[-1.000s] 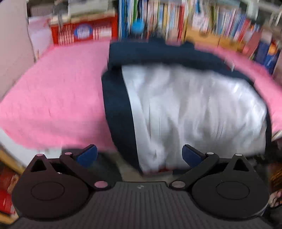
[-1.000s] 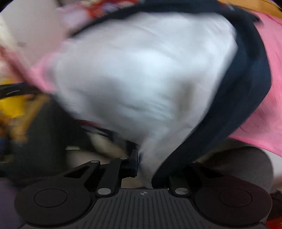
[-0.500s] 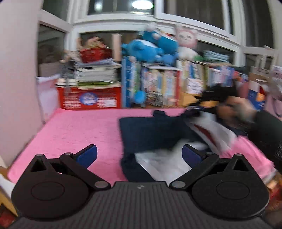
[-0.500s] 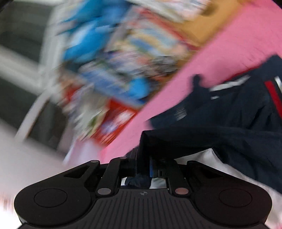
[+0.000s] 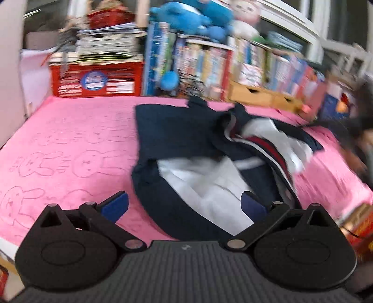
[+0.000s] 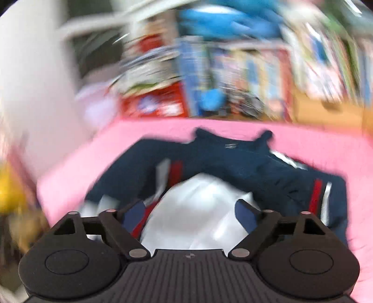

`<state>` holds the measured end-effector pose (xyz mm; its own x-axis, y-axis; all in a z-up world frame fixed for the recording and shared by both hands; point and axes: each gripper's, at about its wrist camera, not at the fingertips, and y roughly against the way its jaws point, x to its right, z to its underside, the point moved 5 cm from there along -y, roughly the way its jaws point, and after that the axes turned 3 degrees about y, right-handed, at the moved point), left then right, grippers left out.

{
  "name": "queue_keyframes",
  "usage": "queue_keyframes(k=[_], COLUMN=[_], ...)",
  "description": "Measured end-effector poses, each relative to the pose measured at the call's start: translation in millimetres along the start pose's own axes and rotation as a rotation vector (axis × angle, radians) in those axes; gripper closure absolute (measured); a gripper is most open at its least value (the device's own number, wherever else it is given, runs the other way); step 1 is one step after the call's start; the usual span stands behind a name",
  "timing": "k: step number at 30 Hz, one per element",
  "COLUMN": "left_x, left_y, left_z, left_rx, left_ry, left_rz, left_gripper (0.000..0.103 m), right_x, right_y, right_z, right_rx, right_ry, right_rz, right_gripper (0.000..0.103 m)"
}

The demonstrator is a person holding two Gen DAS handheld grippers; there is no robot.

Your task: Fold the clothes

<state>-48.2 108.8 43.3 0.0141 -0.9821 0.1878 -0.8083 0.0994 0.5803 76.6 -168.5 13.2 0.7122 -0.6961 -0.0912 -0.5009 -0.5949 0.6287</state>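
jacket [image 5: 186,130] crumpled on pink blanket [image 5: 70,144] — both grippers agape

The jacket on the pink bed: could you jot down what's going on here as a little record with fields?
garment: navy jacket with red and white stripes, white lining showing, lying rumpled
surface: pink blanket with bunny outlines
left tongs: open, holding nothing, over the jacket's near edge
right tongs: open, holding nothing, over the white lining
background: red crate, books, blue plush toy
fold: not yet tidy
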Motion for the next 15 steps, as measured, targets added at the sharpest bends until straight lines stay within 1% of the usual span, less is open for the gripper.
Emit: queue_keyframes(k=[2,3,4,5,6,7,8,10,11,12,13,15], left_x=[-3,-4,-3,-1,1,3,6,9,10,11,13,23], left_y=[4,5,7,9,11,13,17,25,31,36,39,42], left_z=[2,4,7,9,11,13,15,17,19,19,20,24], left_rx=[0.005,0.004,0.002,-0.001,-0.004,-0.004,-0.001,0.012,0.022,0.032,0.042,0.044], left_ry=[-0.001,-0.003,-0.009,-0.018,-0.029,-0.044,-0.058,-0.084,-0.096,-0.107,-0.118,-0.13], left_rz=[-0.016,-0.011,-0.001,0.007,0.013,0.016,0.017,0.028,0.037,0.053,0.07,0.152], left_gripper=[0.0,0.0,0.0,0.0,0.0,0.0,0.0,0.0,0.0,0.0,0.0,0.0], right_x=[-38,-56,-71,-83,-95,-100,-101,-102,-99,-94,-88,-74], right_y=[3,4,0,-8,-16,-25,-34,-53,-60,-64,-70,-84], right_z=[21,31,41,49,57,56,51,39,28,15,3,-19], right_rx=[-0.122,-0.184,-0.247,-0.311,-0.375,-0.402,-0.408,-0.418,-0.396,-0.35,-0.305,-0.224], right_ry=[0.056,0.084,0.081,0.06,0.038,-0.002,-0.055,-0.159,-0.231,-0.3,-0.344,-0.413], right_rz=[-0.093,-0.14,-0.179,-0.214,-0.249,-0.278,-0.304,-0.355,-0.395,-0.439,-0.458,-0.468], right_gripper=[0.012,0.012,0.012,0.015,0.024,0.029,0.035,0.037,0.038,0.038,0.038,0.038])
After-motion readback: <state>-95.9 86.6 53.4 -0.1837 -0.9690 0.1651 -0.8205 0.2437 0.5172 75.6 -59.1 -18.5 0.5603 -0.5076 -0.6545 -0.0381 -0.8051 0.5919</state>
